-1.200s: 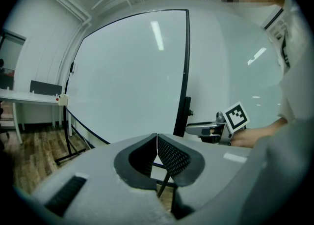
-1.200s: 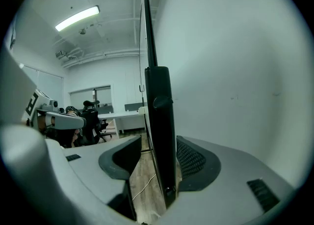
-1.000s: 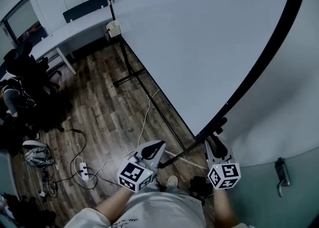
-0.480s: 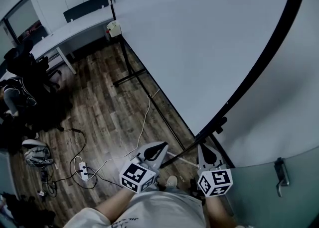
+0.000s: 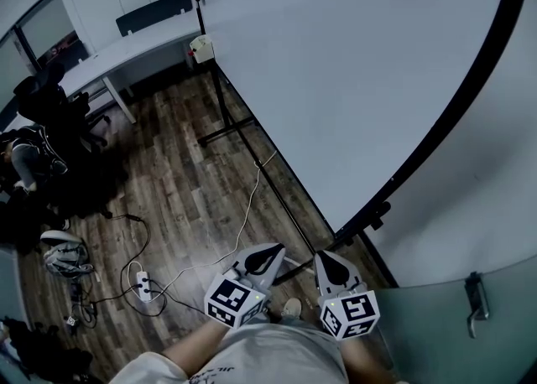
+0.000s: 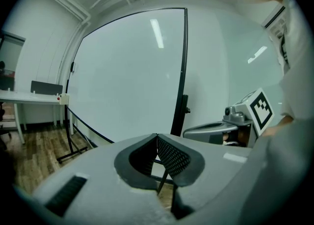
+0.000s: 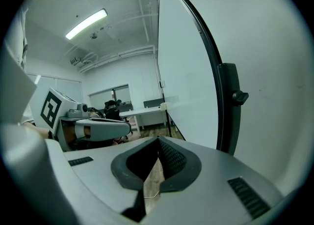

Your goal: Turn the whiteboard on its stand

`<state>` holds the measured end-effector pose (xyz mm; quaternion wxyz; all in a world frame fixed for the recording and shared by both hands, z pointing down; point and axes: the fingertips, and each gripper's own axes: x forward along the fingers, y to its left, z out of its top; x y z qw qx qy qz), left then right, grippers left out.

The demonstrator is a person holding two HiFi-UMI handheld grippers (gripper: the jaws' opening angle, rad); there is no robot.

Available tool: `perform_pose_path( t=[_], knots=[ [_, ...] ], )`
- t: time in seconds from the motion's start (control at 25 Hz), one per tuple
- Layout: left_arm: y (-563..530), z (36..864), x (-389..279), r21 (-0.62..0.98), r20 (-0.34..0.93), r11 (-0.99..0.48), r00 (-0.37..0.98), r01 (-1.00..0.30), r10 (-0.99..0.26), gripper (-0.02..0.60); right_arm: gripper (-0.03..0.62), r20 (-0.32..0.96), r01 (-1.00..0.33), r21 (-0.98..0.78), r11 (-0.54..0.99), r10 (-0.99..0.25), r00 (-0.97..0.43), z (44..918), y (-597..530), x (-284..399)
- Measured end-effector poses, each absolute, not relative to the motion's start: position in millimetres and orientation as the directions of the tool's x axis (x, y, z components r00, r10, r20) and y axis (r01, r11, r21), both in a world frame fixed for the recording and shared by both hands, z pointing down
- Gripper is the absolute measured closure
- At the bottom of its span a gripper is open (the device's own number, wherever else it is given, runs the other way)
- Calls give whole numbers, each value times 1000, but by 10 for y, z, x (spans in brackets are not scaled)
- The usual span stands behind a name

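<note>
The whiteboard (image 5: pixel 352 64) is a large white panel in a black frame, standing tall on a black stand (image 5: pixel 277 198) with floor legs. A locking knob (image 5: pixel 377 210) sits on the stand's near post, which also shows as the knob (image 7: pixel 240 96) in the right gripper view. My left gripper (image 5: pixel 273 250) is shut and empty, low in front of the board's near corner. My right gripper (image 5: pixel 324 256) is shut and empty beside it, a little short of the post and touching nothing. In their own views the left gripper (image 6: pixel 157 135) and right gripper (image 7: pixel 158 139) have jaws closed tip to tip.
A white desk (image 5: pixel 126 51) and a dark chair (image 5: pixel 159 9) stand beyond the board. A power strip (image 5: pixel 141 286) and cables lie on the wood floor. A seated person (image 5: pixel 29 160) and bags are at the left. A glass panel with a handle (image 5: pixel 477 298) is at the right.
My right gripper has come away from the stand's near post, moved left and back toward my body, and its jaws have shut. The left gripper has barely moved.
</note>
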<state>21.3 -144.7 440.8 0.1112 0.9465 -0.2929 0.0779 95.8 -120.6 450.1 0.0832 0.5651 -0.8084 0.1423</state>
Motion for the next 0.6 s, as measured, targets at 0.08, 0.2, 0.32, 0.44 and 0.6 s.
perform_pose_path(
  t=[0.08,0.2,0.32,0.44,0.6],
  knots=[
    [-1473,4420,150,163,217,-793,806,-586,-551,571,588,297,-938,-144,316,-890,-346,4500,-1232,961],
    [-1498,4438,85,167,219,-781,795,-602,-566,571,588,295,-935,-158,318,-888,-352,4488,-1265,965],
    [-1513,4447,74,169,216,-777,792,-606,-571,571,588,294,-933,-160,323,-887,-357,4482,-1302,976],
    [-1517,4445,71,170,216,-777,792,-606,-571,571,588,296,-932,-164,323,-885,-359,4484,-1322,978],
    [-1526,4456,76,171,214,-776,791,-608,-573,571,589,294,-928,-169,332,-882,-369,4513,-1335,979]
  ],
)
